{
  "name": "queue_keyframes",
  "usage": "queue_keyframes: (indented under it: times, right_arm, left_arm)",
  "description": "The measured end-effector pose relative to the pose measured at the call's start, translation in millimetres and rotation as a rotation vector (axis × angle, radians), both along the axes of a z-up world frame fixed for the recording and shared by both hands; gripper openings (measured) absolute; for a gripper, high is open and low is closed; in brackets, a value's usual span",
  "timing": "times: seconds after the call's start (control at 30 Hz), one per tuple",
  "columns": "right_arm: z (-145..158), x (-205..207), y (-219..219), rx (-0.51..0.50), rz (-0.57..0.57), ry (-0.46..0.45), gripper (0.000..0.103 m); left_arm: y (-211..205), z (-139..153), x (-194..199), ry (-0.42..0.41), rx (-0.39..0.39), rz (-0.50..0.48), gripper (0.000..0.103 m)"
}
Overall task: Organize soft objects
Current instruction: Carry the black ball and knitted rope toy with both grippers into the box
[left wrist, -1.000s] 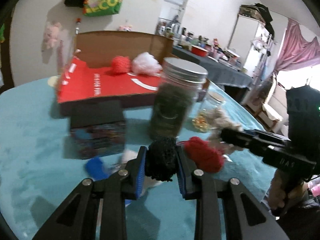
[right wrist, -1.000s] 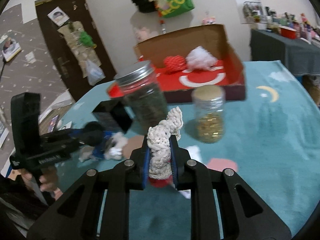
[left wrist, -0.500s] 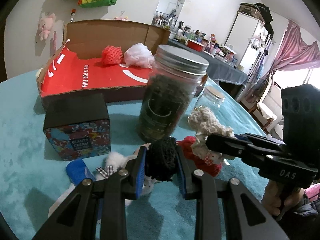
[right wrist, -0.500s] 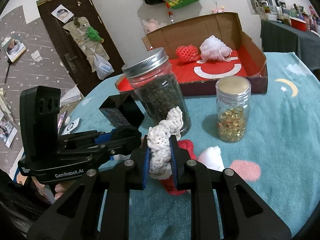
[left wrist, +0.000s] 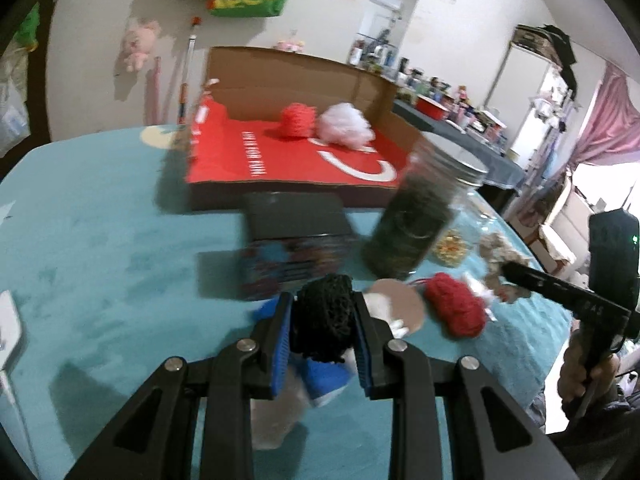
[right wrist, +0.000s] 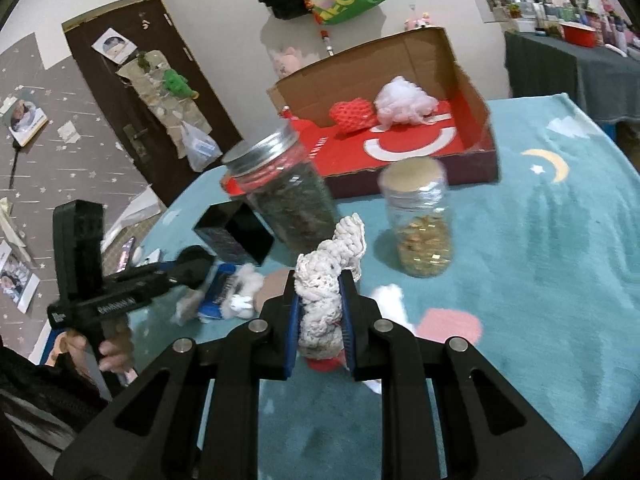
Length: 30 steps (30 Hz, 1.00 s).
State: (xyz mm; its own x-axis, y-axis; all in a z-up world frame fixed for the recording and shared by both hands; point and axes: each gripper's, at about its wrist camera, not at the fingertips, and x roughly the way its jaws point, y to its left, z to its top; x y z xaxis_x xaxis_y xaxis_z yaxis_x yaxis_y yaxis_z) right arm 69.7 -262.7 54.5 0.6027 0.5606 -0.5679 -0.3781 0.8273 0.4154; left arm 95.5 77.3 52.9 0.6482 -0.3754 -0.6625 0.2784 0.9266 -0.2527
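I am holding the left gripper (left wrist: 323,322) closed on a black mesh ball (left wrist: 325,320), low in the centre of the left wrist view; both blue pads are pressing on it. Under it a blue and white soft toy (left wrist: 326,376) is lying on the teal cloth (left wrist: 100,240). A red yarn ball (left wrist: 456,310) is lying to the right, on the cloth.

In the right wrist view the right gripper (right wrist: 321,312) is squeezing a cream crocheted piece (right wrist: 326,280), which is sticking up above the fingers.

The cardboard box (right wrist: 472,92) with the red floor is standing in the upper middle, with a red mesh ball (right wrist: 352,114) and a white fluffy ball (right wrist: 402,102) touching each other inside. In front of it are standing a tall jar (right wrist: 288,196) and a small jar (right wrist: 420,220).
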Motion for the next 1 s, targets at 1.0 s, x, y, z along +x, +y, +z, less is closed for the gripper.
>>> queue_keyframes:
  times: [1.0]
  right_arm:
    - [-6.3,70.8,-57.1,-0.278,0.045,0.002,0.017]
  left_arm:
    - [64.6,-13.7,78.9,0.022,0.138,-0.096,0.029]
